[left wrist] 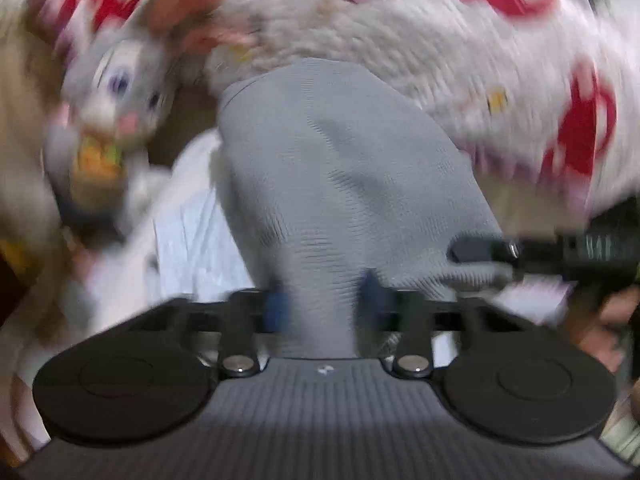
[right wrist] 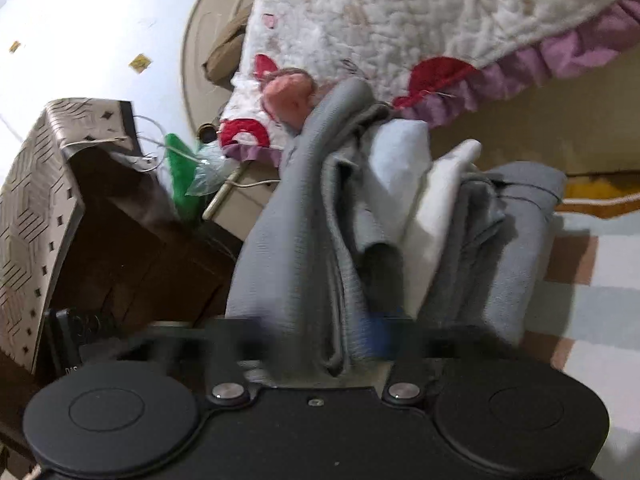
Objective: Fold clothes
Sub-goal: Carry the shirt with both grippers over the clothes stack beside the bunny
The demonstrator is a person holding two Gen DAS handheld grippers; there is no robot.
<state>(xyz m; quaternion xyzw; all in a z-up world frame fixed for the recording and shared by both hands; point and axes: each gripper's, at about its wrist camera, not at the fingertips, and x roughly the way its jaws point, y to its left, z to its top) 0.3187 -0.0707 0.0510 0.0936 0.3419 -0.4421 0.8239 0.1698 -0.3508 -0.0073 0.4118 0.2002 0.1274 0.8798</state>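
Note:
A grey knit garment [left wrist: 336, 184] fills the middle of the left wrist view. My left gripper [left wrist: 324, 308] is shut on its near end, blue pads pressed against the cloth. The right gripper's finger [left wrist: 480, 250] shows at the right, pinching the same garment's edge. In the right wrist view my right gripper [right wrist: 324, 340] is shut on a bunched fold of the grey garment [right wrist: 288, 248], which hangs forward with a white cloth [right wrist: 432, 200] tucked among its folds. The left view is blurred by motion.
A white quilt with red patches and pink ruffle [right wrist: 400, 32] lies behind. A grey stuffed toy [left wrist: 120, 92] is at the left. A patterned box [right wrist: 36, 184] and a green plastic bag [right wrist: 180, 168] stand left; a striped rug [right wrist: 600, 288] lies right.

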